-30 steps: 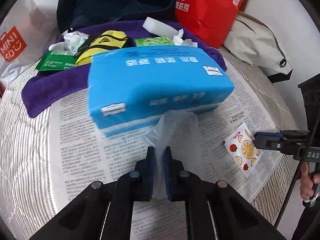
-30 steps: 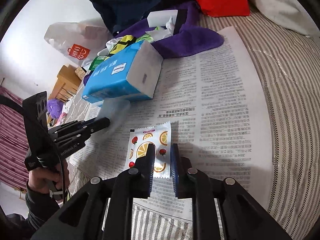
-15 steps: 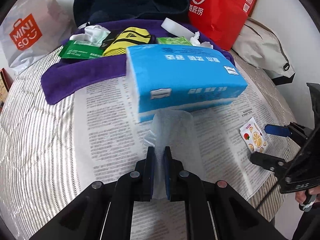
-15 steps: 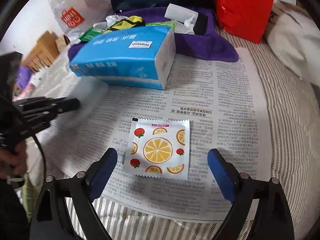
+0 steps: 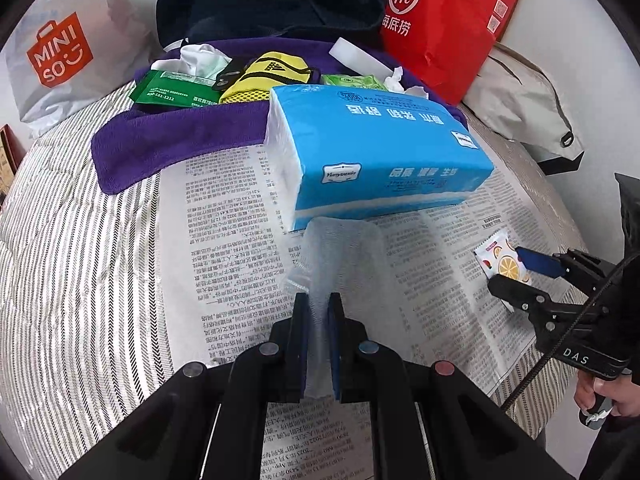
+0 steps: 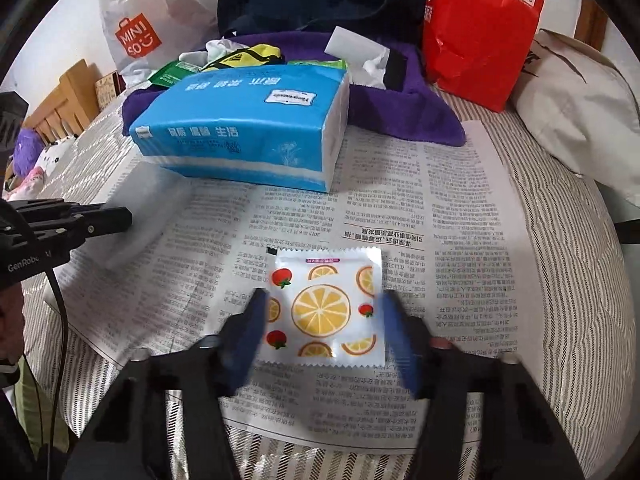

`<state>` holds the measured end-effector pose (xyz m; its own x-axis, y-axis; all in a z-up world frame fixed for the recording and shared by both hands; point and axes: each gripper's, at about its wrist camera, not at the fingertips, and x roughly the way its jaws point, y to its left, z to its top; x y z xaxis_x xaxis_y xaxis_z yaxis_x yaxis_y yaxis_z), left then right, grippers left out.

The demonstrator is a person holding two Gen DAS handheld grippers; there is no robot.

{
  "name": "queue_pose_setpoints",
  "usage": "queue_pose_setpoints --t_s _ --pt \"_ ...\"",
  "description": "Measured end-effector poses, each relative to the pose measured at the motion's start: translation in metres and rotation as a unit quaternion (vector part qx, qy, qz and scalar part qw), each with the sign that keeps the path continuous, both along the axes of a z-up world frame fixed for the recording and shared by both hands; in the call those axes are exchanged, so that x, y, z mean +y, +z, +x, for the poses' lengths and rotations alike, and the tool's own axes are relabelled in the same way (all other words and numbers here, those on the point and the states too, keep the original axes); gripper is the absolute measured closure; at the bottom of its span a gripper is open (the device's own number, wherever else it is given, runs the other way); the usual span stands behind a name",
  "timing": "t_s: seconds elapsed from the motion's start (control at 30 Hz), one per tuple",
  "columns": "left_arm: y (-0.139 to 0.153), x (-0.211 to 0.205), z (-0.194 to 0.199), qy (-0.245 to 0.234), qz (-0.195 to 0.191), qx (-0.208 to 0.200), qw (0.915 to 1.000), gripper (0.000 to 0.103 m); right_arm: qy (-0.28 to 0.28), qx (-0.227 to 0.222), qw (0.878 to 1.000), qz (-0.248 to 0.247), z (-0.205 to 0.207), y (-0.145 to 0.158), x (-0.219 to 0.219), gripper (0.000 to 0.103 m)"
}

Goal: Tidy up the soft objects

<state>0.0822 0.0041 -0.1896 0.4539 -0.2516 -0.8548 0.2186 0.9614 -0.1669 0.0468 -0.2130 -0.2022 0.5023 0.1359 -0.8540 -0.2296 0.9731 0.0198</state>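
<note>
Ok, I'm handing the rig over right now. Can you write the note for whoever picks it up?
Left gripper: shut on a clear plastic wrapper, held over the newspaper.
Right gripper: jaws closing around the fruit-print packet, which lies flat on the newspaper; not gripped yet.
Blue tissue pack sits on the newspaper, against the purple towel.
Green packets and a yellow pouch lie on the towel.
Left: finish the packet grasp, place it, the wrapper and the tissue pack.

Newspaper: lying spread over the striped bedcover
Red paper bag: standing behind
White Miniso bag: leaning far left
</note>
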Motion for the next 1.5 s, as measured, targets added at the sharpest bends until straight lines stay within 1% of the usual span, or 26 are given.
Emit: queue_pose_setpoints --t_s 0.07,0.17,0.27,0.33,0.37,0.47,0.73,1.0,1.23,1.5 --pt "-0.001 0.0 0.0 0.0 -0.002 -0.001 1.0 0.094 -0.001 -0.001 1.0 0.006 -0.002 0.002 -0.001 0.062" --pt "-0.001 0.001 -0.001 0.0 -0.006 -0.002 1.0 0.094 -0.004 0.005 1.0 0.025 -0.003 0.003 -0.006 0.067" --pt "0.0 0.001 -0.001 0.001 -0.009 -0.002 1.0 0.094 -0.005 0.018 0.998 0.054 -0.001 0.005 -0.012 0.079" --pt "0.001 0.002 -0.001 0.002 -0.011 -0.003 0.9999 0.094 -0.008 0.025 0.997 0.075 0.0 0.005 -0.016 0.082" --pt "0.002 0.003 -0.001 0.002 -0.012 -0.005 0.9999 0.094 -0.008 0.027 0.997 0.077 0.001 0.005 -0.017 0.082" --pt "0.005 0.005 -0.001 0.001 -0.019 -0.007 0.9998 0.094 -0.008 0.025 0.997 0.076 0.0 0.008 -0.017 0.084" --pt "0.014 0.008 0.001 0.002 -0.017 -0.012 0.9998 0.094 -0.008 0.028 0.997 0.076 0.001 0.013 -0.019 0.084" --pt "0.023 0.016 0.0 0.014 -0.018 -0.022 0.9995 0.094 -0.014 0.025 0.995 0.091 0.003 0.019 -0.027 0.084" --pt "0.034 0.031 -0.001 0.03 -0.025 -0.031 0.9987 0.094 -0.012 0.009 0.996 0.092 0.008 0.034 -0.03 0.084" --pt "0.057 0.056 -0.002 0.05 -0.029 -0.051 0.997 0.094 -0.005 -0.008 0.994 0.105 0.019 0.054 -0.029 0.084"
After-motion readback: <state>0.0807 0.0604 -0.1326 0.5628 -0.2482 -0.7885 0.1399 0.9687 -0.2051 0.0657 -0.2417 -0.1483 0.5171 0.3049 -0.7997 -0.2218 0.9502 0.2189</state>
